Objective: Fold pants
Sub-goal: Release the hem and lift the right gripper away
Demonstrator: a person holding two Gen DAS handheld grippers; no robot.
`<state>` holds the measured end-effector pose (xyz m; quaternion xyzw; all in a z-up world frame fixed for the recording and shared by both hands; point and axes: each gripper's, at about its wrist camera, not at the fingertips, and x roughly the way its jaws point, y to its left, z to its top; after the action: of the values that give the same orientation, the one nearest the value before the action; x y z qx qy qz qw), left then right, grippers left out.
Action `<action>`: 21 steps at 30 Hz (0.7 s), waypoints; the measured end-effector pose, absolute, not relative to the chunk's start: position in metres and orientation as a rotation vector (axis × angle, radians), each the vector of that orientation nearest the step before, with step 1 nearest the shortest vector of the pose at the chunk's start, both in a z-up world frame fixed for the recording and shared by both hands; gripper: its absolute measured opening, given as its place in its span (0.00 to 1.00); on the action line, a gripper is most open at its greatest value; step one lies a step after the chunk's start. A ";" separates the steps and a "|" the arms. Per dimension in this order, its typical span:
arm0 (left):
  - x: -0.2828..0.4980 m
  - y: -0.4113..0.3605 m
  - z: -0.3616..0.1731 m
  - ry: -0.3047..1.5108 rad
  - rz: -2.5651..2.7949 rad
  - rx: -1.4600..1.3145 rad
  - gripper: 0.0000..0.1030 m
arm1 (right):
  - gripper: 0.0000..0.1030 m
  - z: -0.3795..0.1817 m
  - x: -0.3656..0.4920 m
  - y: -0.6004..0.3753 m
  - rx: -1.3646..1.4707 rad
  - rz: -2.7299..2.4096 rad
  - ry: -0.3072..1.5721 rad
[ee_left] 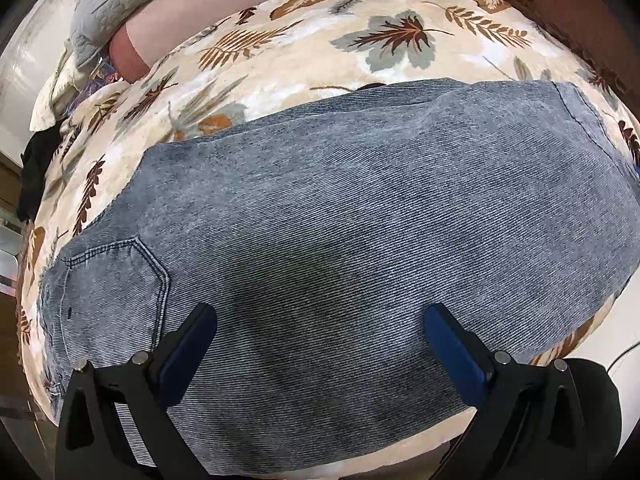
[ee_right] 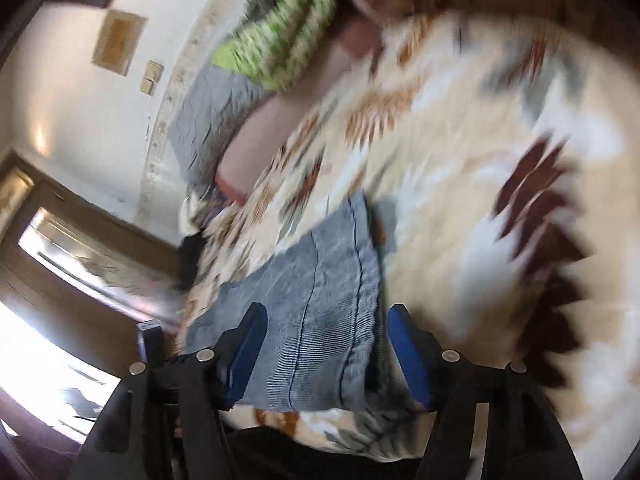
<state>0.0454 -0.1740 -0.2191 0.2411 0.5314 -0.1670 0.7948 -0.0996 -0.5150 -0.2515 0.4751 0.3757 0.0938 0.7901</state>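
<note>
Grey-blue denim pants (ee_left: 340,200) lie folded into a long band across a leaf-patterned blanket (ee_left: 280,60). A back pocket (ee_left: 120,276) faces up at the left end and a stitched hem (ee_left: 568,108) is at the right end. My left gripper (ee_left: 320,312) hovers over the near edge of the pants, its blue-padded jaws wide apart and holding nothing. The right wrist view is blurred. There my right gripper (ee_right: 327,309) stands open over the hem end of the pants (ee_right: 312,264), with the cloth lying loose between its blue pads (ee_right: 244,356).
A grey quilted pillow (ee_left: 108,4) and a pink one (ee_left: 160,28) lie at the far side of the bed. A green knitted cloth (ee_right: 288,32) sits beyond them. A dark garment (ee_left: 36,168) hangs off the left edge. A wooden door frame (ee_right: 80,208) is on the left.
</note>
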 end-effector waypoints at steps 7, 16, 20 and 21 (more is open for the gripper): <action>0.049 -0.169 -0.218 1.151 -0.364 0.483 1.00 | 0.62 -0.258 -0.070 -0.499 1.003 0.310 0.872; 0.058 -0.129 -0.197 1.135 -0.317 0.388 1.00 | 0.17 -0.237 -0.047 -0.455 0.918 0.251 0.857; 0.062 -0.096 -0.185 1.123 -0.288 0.310 1.00 | 0.17 -0.195 -0.043 -0.439 0.839 0.229 0.828; 0.063 -0.090 -0.183 1.122 -0.284 0.291 1.00 | 0.17 -0.179 -0.039 -0.429 0.795 0.229 0.827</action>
<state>0.0629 -0.0896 -0.1830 0.1370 0.5282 -0.1336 0.8273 -0.0386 -0.4290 -0.1789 0.3753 0.3904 0.1080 0.8337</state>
